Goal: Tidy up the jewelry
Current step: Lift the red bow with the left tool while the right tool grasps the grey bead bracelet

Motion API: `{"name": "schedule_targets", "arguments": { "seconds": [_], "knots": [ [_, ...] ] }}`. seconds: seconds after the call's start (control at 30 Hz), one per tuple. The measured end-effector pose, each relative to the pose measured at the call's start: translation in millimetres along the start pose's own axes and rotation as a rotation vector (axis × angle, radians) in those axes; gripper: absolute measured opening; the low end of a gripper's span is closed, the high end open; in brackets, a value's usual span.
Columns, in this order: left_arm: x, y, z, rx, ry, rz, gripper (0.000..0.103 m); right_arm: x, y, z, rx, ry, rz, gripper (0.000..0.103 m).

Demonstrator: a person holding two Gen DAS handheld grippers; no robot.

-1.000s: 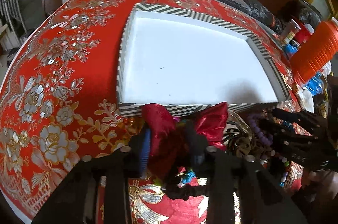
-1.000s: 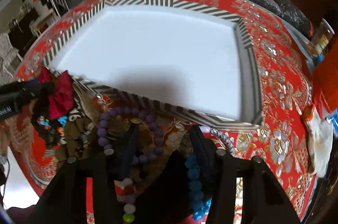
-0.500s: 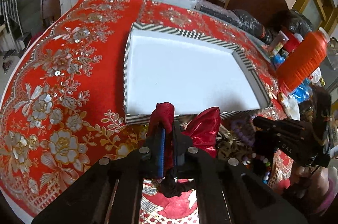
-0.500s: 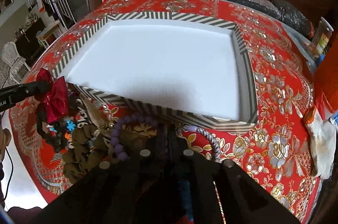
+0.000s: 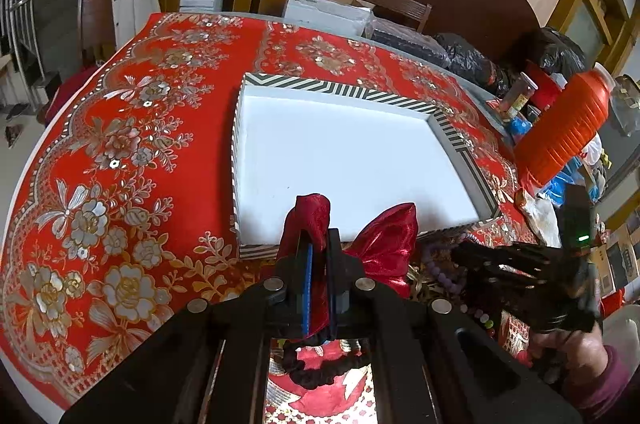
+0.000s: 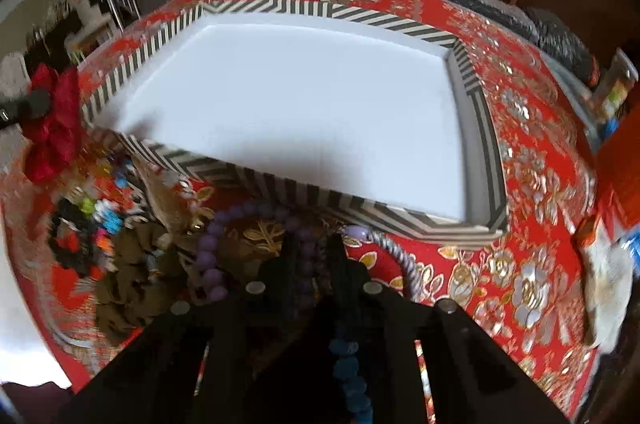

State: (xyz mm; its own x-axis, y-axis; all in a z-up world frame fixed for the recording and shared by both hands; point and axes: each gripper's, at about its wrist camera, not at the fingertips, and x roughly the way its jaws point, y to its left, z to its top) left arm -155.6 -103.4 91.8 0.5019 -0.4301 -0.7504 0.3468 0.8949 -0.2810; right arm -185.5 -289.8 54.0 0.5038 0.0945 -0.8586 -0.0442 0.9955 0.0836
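Observation:
A white tray with a black-and-white striped rim [image 5: 340, 91] [image 6: 280, 6] lies empty on the red floral tablecloth. My left gripper [image 5: 318, 244] is shut on a shiny red bow [image 5: 384, 236] and holds it raised at the tray's near edge. The bow also shows at the left of the right wrist view [image 6: 56, 128]. My right gripper [image 6: 314, 244] is shut on a purple bead bracelet [image 6: 212, 256] just in front of the tray. A blue bead string [image 6: 348, 368] hangs under it. The right gripper shows in the left wrist view [image 5: 480, 256].
A pile of jewelry lies in front of the tray: colourful beads [image 6: 96, 220], brown leafy pieces [image 6: 132, 272], a silver-lilac cord [image 6: 400, 256]. An orange ribbed bottle [image 5: 560, 132], jars and black bags stand at the right. A white box [image 5: 324, 12] and chairs stand behind.
Both grippers closed: the left on the red bow, the right on the purple bracelet. Both then lifted away from the table, so the tray looks smaller.

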Motion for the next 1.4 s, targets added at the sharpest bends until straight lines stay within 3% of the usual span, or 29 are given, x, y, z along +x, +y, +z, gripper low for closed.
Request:
{"name": "schedule_targets", "arguments": {
  "seconds": [0.17, 0.4, 0.57, 0.8, 1.03, 1.23, 1.4],
  "knots": [
    [-2.5, 0.1, 8.2, -0.005, -0.019, 0.004, 0.0, -37.6, -4.6, 7.2, 0.037, -0.089, 0.069, 0.015],
    [5.6, -7.5, 23.5, 0.006, -0.024, 0.006, 0.0, -64.0, -23.4, 32.0, 0.098, -0.178, 0.092, 0.015],
    [16.9, -12.2, 32.3, 0.001, -0.016, 0.005, 0.0, -64.8, -38.8, 49.0, 0.144, -0.198, 0.132, 0.015],
    [20.7, -13.8, 30.9, 0.001, -0.007, -0.002, 0.0, -76.5, -28.9, 40.7, 0.138, -0.204, 0.203, 0.015],
    [14.7, -7.8, 27.6, -0.018, -0.015, 0.001, 0.0, -67.6, -5.4, 12.6, 0.094, -0.132, 0.266, 0.015],
    [13.7, -3.4, 23.5, -0.028, -0.009, 0.004, 0.0, -4.6, 12.7, -9.6, 0.063, 0.12, 0.257, 0.021],
    [15.3, 1.2, 21.8, -0.033, 0.001, 0.008, 0.0, -33.7, -10.9, -7.0, 0.096, 0.038, 0.261, 0.027]
  ]
}}
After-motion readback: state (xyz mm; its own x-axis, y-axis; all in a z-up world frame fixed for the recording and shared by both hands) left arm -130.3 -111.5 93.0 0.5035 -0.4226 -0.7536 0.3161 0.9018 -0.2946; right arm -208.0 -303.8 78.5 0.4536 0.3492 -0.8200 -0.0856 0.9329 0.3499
